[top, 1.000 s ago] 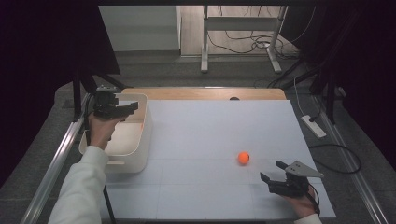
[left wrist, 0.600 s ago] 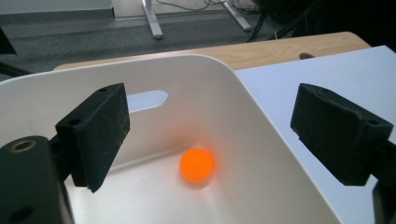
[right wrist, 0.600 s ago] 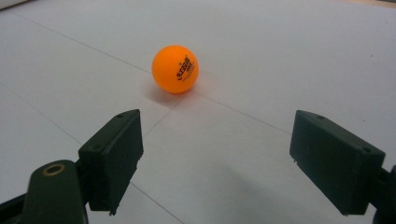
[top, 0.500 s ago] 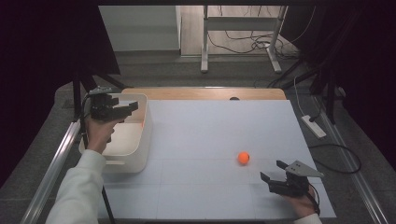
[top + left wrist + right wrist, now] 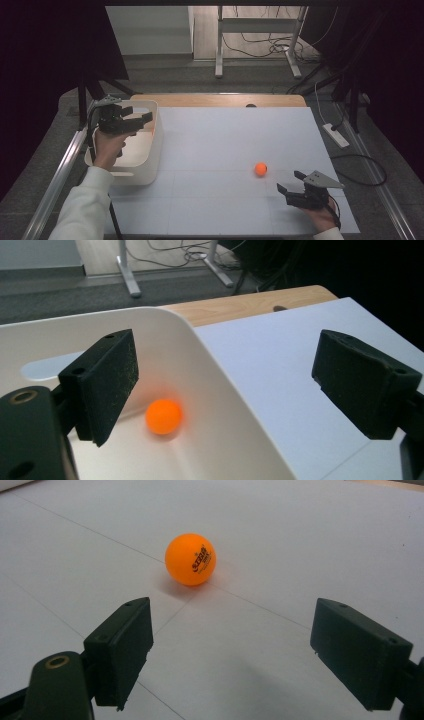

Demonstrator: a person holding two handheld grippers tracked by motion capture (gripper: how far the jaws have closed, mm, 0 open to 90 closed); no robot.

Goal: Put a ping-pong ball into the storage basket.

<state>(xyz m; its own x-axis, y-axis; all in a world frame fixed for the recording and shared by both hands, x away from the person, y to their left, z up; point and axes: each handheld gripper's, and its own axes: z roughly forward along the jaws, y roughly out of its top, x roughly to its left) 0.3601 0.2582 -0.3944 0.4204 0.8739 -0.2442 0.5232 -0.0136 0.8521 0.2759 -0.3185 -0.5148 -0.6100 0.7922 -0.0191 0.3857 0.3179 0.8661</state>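
On the bench's near right, the ball (image 5: 260, 169) lies loose just beyond the right gripper (image 5: 292, 184), whose fingers are spread and empty, so a finger clipping it off-centre could send it rolling away, I judge.

The right claw (image 5: 230, 650) points along a white surface (image 5: 310, 545), its two black jaws set wide apart with nothing between them. An orange ball (image 5: 190, 559) with small dark printed lettering rests on the surface ahead of the jaws, nearer the left one and apart from both. Thin grey lines cross the surface, and one runs beneath the ball
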